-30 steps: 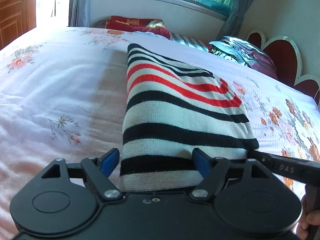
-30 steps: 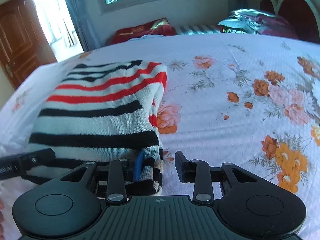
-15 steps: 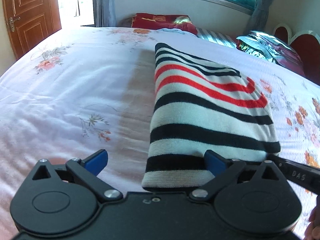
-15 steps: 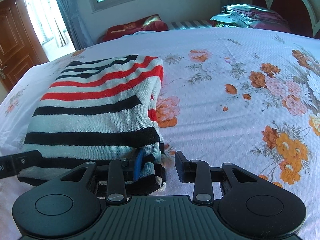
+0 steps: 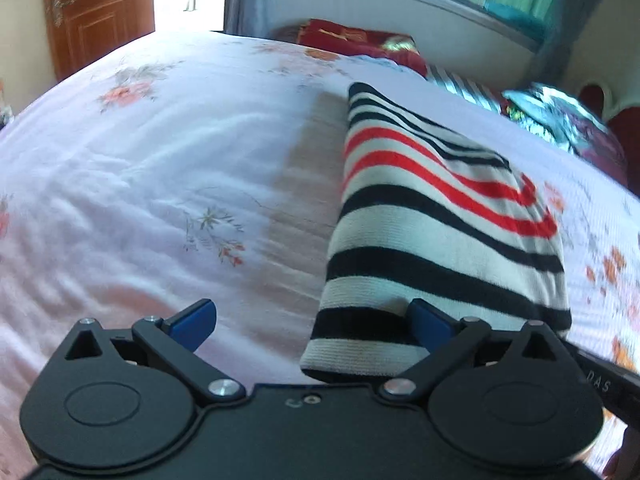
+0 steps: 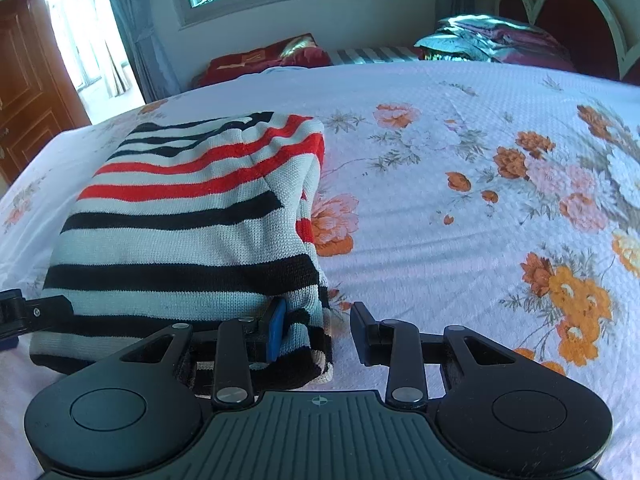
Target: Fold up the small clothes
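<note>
A folded knit sweater (image 5: 436, 236) with black, white and red stripes lies on the floral bedsheet (image 5: 160, 200). It also shows in the right wrist view (image 6: 188, 232). My left gripper (image 5: 312, 320) is open wide at the sweater's near left corner; its right blue finger (image 5: 430, 320) rests on the hem, its left finger lies on bare sheet. My right gripper (image 6: 316, 328) is open around the sweater's near right corner, with the left blue pad (image 6: 276, 328) on the knit. Neither gripper holds the cloth.
The bedsheet (image 6: 460, 208) stretches wide to the right with orange flowers. Pillows and bedding (image 6: 488, 44) lie at the headboard (image 6: 576, 24). A red cushion (image 5: 356, 40) sits at the far edge. A wooden door (image 5: 96, 12) stands at the far left.
My left gripper's jaws have opened wide and slid left off the hem. The right gripper stays open at the sweater's corner, and its view has drawn slightly nearer.
</note>
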A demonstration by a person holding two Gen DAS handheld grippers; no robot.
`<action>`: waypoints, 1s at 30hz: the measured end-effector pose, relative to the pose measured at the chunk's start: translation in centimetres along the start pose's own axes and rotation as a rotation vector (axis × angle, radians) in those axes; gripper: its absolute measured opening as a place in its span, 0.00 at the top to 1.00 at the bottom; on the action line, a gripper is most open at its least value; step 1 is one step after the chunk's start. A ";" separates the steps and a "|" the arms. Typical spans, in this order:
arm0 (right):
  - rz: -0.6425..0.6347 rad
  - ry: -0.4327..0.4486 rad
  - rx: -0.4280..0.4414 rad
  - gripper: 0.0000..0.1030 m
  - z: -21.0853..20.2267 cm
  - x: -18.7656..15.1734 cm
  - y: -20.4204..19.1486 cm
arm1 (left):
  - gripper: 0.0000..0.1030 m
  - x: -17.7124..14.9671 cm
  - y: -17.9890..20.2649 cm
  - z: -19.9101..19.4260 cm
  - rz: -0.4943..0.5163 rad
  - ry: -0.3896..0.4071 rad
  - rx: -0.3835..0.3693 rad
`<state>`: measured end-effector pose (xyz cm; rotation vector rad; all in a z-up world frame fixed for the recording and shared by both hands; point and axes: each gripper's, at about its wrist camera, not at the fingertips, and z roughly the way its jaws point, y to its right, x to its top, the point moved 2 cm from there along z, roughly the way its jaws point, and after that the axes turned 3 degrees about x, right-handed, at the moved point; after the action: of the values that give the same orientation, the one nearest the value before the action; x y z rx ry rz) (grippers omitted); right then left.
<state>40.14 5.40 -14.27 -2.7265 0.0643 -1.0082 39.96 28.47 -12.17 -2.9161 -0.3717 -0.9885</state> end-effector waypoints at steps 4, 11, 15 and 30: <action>-0.032 0.009 -0.070 0.33 0.2 -0.1 0.2 | 0.03 0.4 1.1 -1.2 0.077 0.023 0.043; -0.049 0.037 -0.027 0.31 -3.4 0.9 0.7 | 0.02 0.4 1.7 -5.3 0.118 0.072 0.055; -0.076 0.047 0.047 0.30 -7.6 -0.3 0.5 | 0.01 -0.4 1.8 -9.2 0.132 0.122 0.065; -0.174 0.225 0.164 0.00 -27.2 -7.1 -0.1 | 0.01 -10.0 1.3 -26.0 0.095 0.210 0.057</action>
<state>17.11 0.87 1.22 -2.4945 -0.2117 -1.3031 17.14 22.09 2.51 -2.7167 -0.2440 -1.2327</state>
